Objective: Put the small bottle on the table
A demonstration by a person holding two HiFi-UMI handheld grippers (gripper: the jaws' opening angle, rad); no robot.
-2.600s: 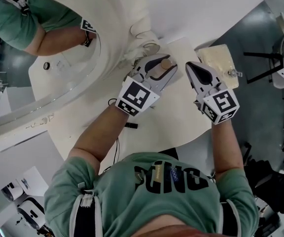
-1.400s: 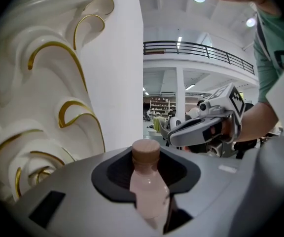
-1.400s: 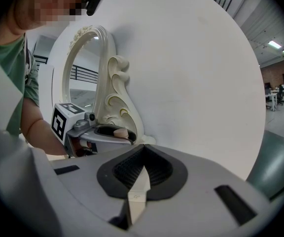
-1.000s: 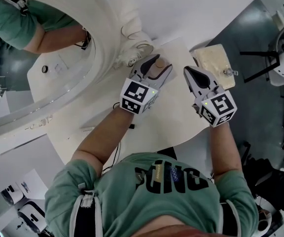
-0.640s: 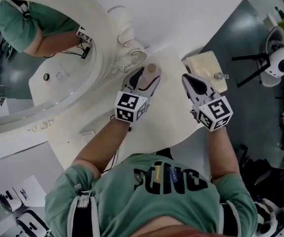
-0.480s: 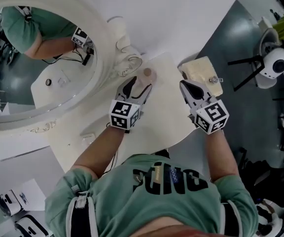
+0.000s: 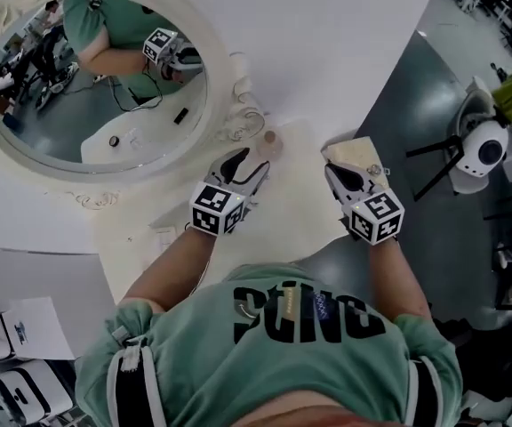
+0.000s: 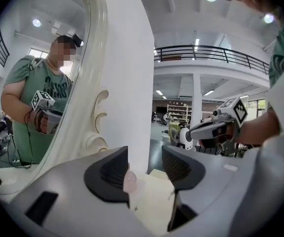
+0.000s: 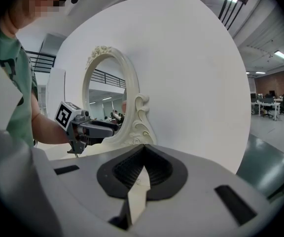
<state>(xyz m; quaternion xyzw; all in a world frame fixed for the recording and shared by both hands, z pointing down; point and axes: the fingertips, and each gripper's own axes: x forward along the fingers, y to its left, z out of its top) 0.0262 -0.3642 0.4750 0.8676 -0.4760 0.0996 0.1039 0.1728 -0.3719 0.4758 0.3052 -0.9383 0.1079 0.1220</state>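
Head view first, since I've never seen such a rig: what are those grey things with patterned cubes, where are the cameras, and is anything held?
A person holds a two-jaw tool in each hand: left gripper and right gripper. One camera sits on the head, looking down; one rides each gripper, looking along its jaws. The small bottle stands on the cream table by the mirror. Left jaws stand apart, having just closed slightly, the bottle ahead ungripped; right jaws are shut, empty.
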